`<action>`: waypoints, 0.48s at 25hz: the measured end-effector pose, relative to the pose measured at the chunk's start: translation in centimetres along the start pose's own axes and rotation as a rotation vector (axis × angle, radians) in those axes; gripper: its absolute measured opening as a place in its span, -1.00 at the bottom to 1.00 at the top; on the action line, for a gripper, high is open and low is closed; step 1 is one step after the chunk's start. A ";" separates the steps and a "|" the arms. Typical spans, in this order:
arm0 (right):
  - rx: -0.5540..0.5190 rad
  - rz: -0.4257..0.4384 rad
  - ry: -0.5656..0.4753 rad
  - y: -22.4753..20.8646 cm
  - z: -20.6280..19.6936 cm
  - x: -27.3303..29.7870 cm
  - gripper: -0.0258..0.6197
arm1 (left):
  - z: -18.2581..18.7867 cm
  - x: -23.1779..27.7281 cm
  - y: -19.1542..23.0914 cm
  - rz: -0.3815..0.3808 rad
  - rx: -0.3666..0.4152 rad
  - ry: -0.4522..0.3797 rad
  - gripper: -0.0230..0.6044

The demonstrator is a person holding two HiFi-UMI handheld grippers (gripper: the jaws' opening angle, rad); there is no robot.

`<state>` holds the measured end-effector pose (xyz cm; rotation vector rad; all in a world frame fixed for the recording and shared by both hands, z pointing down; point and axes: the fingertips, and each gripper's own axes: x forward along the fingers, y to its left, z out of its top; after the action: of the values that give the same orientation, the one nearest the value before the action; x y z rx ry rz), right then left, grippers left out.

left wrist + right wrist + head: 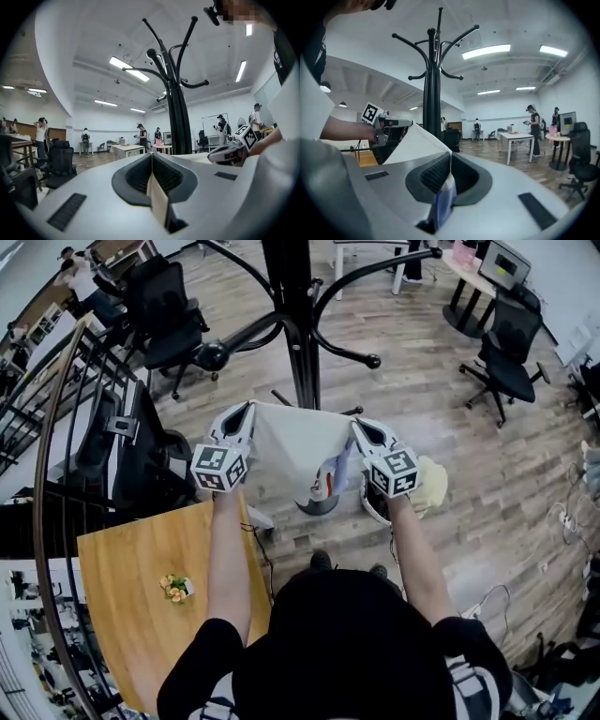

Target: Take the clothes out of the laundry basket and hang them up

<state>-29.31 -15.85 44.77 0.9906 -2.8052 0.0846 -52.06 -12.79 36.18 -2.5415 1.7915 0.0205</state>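
Note:
A white garment (295, 451) hangs stretched between both grippers, in front of the black coat stand (295, 324). My left gripper (246, 413) is shut on its left top corner, and cream fabric (157, 197) shows pinched between the jaws in the left gripper view. My right gripper (359, 427) is shut on the right top corner, where a white and blue edge (443, 197) sits in the jaws. From there the garment (415, 143) runs across to the left gripper (386, 124). The coat stand (177, 117) rises close ahead. The white laundry basket (370, 507) with a yellow cloth (433, 482) sits below my right arm.
A wooden table (131, 596) lies at the lower left, with a dark curved railing (56, 427) beyond it. Black office chairs (169, 315) (506, 352) stand on either side of the stand. Cables (562, 517) trail on the floor at right. People stand far off by white tables (518, 138).

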 end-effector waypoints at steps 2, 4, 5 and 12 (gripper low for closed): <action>-0.049 -0.019 0.049 0.0 -1.4 0.3 -0.87 | -2.1 0.9 0.3 -0.001 -0.001 0.046 -0.84; -0.098 -0.034 0.094 0.1 -2.7 0.4 -0.87 | -4.2 1.4 0.4 -0.001 0.002 0.098 -0.84; -0.111 -0.040 0.111 0.2 -3.2 0.4 -0.87 | -5.3 1.6 0.4 -0.003 0.002 0.121 -0.84; -0.111 -0.024 0.220 1.6 -7.6 1.0 -0.87 | -12.2 1.4 0.3 -0.007 -0.078 0.246 -0.84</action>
<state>-29.98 -14.41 52.45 0.9287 -2.5684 0.0322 -51.94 -14.60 48.30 -2.7081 1.8972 -0.2369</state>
